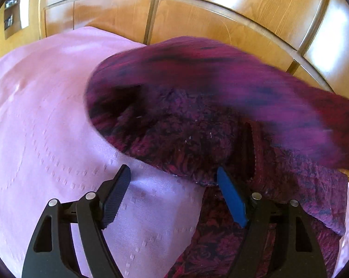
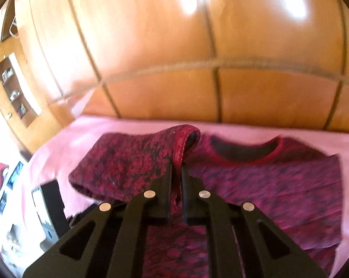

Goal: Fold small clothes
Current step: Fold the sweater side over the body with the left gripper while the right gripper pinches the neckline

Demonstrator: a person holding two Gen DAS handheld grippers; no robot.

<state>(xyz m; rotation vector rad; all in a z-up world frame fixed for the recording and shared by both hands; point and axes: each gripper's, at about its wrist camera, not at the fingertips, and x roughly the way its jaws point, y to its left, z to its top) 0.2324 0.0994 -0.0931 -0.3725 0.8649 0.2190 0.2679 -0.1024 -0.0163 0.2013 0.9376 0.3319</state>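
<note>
A small dark red and purple patterned top [image 2: 267,185] lies on a pink bedsheet [image 2: 65,143], neckline toward the wardrobe. My right gripper [image 2: 177,164] is shut on the hem of one sleeve [image 2: 128,162] and holds it lifted and folded over the body. In the left wrist view the same top [image 1: 186,139] lies to the right, with a blurred raised flap [image 1: 244,81] above it. My left gripper [image 1: 173,173] is open and empty, low over the sheet [image 1: 47,115] at the top's edge.
A wooden wardrobe [image 2: 197,46] with panelled doors rises just behind the bed. A shelf niche [image 2: 12,92] is at the left. A dark box [image 2: 51,208] and loose items lie beside the bed at lower left.
</note>
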